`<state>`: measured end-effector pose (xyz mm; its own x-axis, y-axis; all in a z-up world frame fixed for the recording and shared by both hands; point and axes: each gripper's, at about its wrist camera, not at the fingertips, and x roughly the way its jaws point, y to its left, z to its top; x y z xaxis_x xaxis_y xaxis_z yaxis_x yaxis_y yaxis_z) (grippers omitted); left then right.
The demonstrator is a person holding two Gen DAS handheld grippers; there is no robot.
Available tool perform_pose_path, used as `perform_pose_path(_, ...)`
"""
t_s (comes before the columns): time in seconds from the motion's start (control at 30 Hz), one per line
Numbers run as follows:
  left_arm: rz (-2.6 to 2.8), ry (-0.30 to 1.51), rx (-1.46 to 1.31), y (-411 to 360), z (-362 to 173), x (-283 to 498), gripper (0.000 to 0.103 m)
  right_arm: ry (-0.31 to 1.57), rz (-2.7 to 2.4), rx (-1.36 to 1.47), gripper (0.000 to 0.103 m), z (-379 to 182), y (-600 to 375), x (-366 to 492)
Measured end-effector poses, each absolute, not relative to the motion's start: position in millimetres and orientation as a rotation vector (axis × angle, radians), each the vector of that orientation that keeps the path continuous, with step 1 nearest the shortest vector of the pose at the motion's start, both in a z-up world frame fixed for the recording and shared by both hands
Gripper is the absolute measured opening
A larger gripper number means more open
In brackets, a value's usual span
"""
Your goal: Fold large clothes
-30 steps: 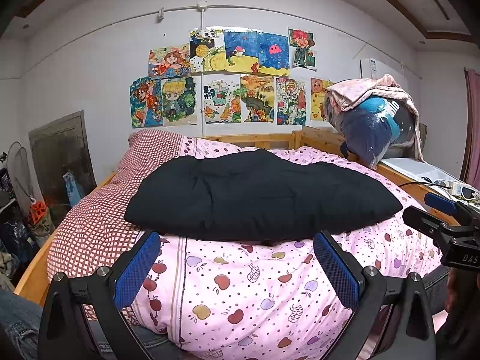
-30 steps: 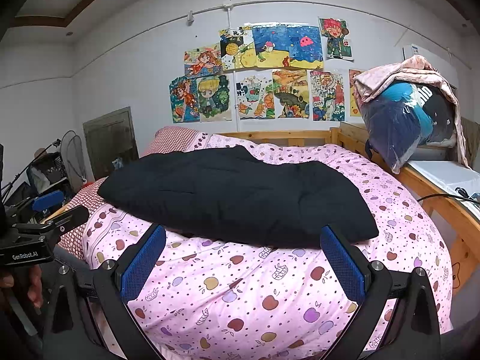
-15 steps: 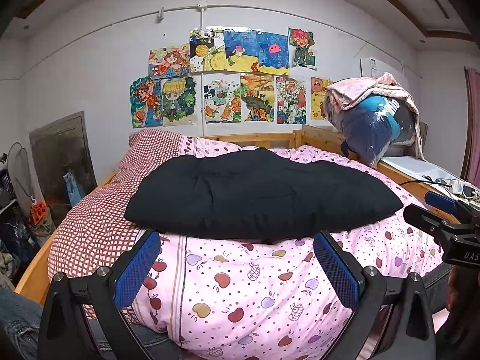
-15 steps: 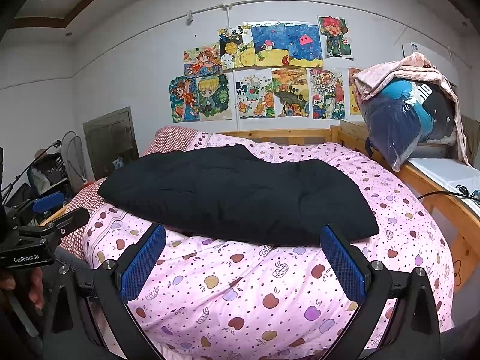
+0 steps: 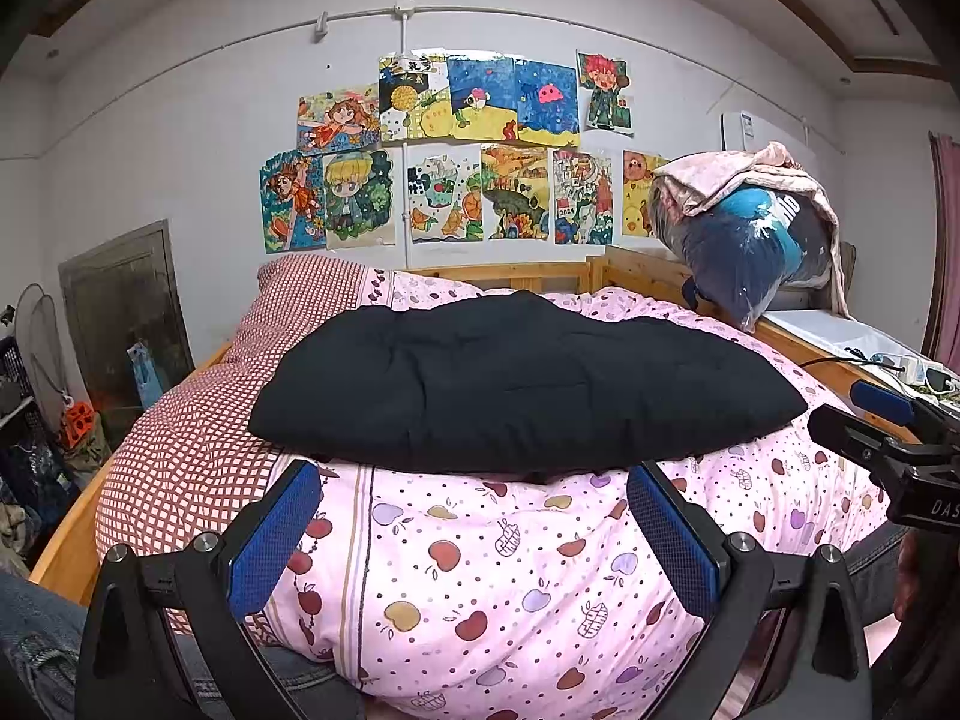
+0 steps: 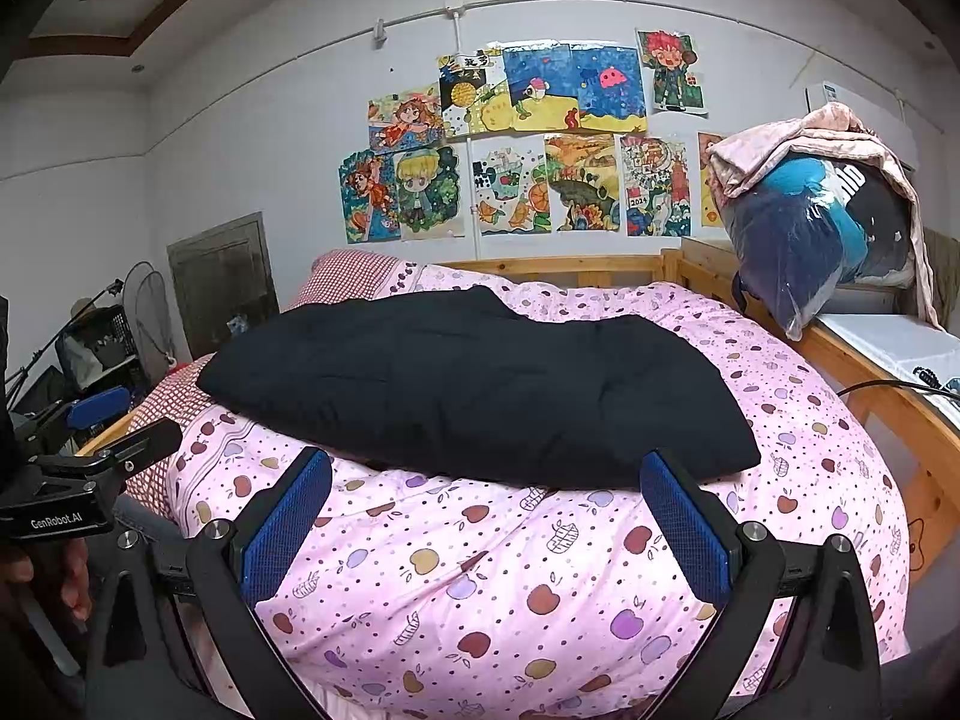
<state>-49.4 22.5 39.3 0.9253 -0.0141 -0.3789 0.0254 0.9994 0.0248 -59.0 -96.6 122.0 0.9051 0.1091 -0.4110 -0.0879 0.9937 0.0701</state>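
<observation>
Two grippers are in your hands, and both hold nothing; the left gripper (image 5: 471, 519) has its jaws wide apart, with the blue pads (image 5: 273, 543) hanging over the near edge of the pink quilt (image 5: 510, 576); the right gripper (image 6: 486, 513) has its jaws also wide apart, above the same quilt, and it touches no cloth. The black garment (image 5: 522, 381) lies flat on top of the quilt, spread across the bed from left to right, just beyond both pairs of fingertips; its near hem is close to the pads but apart from them. In the left view you see the right gripper at the right border; in the right view the left gripper (image 6: 90, 456) stands at the left border, with your hand (image 6: 42, 576) under it. A red checked cover (image 5: 198, 426) lies on the left part of the bed, beside the garment; the wooden bed frame (image 6: 888, 402) runs along the right side; a bagged bundle (image 6: 822, 222) rests on the shelf by the wall, under the drawings (image 6: 528, 144).
</observation>
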Motion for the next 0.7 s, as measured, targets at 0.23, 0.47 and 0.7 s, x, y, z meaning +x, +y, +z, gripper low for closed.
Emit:
perform_pose_path(0.23,-0.028,0.413,0.027,25,33,-48,0.103,0.43,0.102,0.05,0.101,121,-95,-59)
perform_pose_path(0.47,0.004,0.441,0.042,26,28,-44,0.103,0.43,0.102,0.051,0.101,121,-95,-59)
perform_pose_path(0.7,0.006,0.436,0.04,28,29,-43,0.103,0.431,0.101,0.052,0.101,122,-94,-59)
